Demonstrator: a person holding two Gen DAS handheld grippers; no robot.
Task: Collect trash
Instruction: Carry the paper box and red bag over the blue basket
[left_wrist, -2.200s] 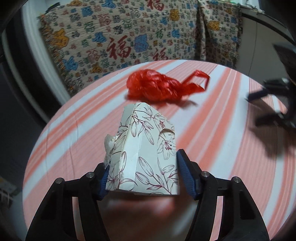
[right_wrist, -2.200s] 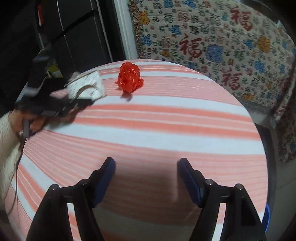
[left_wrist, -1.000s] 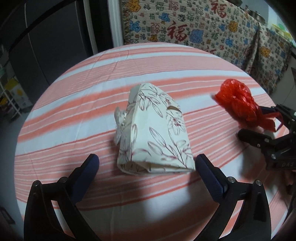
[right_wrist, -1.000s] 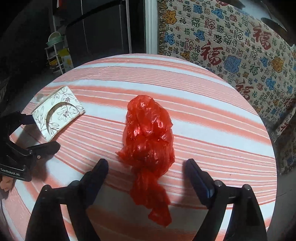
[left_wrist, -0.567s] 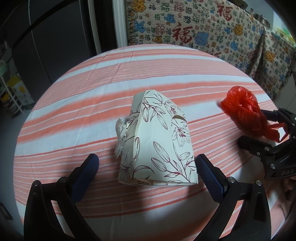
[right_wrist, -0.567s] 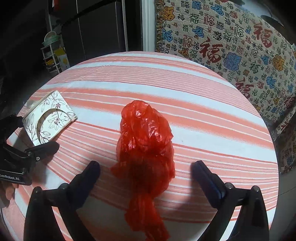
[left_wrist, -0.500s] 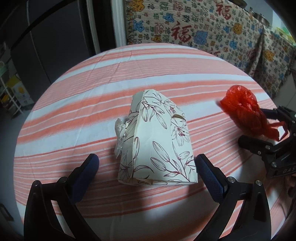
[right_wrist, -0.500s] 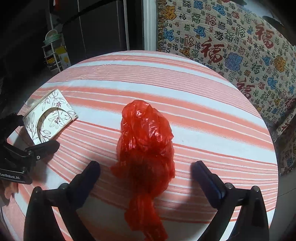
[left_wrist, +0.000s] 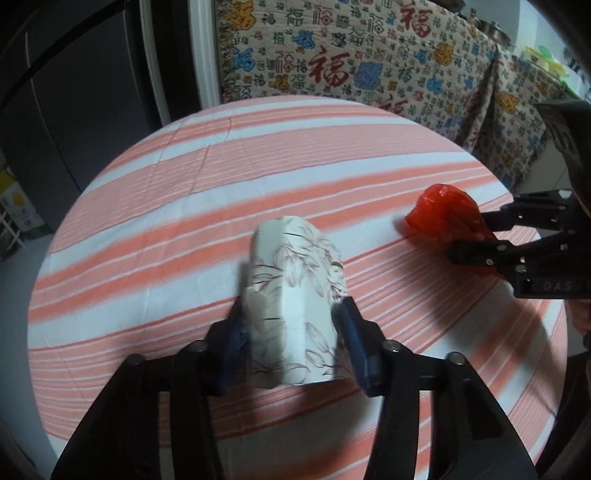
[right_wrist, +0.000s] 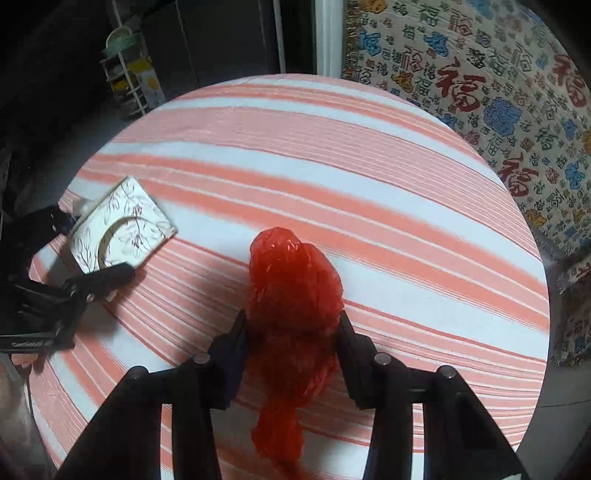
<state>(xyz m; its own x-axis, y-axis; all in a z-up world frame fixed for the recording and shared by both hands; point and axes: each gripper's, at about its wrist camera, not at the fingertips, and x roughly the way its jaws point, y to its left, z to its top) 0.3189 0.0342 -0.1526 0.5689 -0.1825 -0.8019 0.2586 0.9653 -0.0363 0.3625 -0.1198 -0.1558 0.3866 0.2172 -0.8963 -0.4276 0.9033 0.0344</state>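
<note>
Your left claw (left_wrist: 291, 343) just closed on the box (left_wrist: 295, 302), right claw (right_wrist: 291, 345) on the red bag (right_wrist: 293, 295); both long axes run toward 12 o'clock.

The left claw (left_wrist: 293, 341), whose jaws have just been closing, pinches a white leaf-printed carton (left_wrist: 295, 295) between its blue pads above the pink-and-white striped tabletop (left_wrist: 184, 206), while at the right edge the right claw (left_wrist: 476, 234) clamps a crumpled red plastic bag (left_wrist: 441, 214).
</note>
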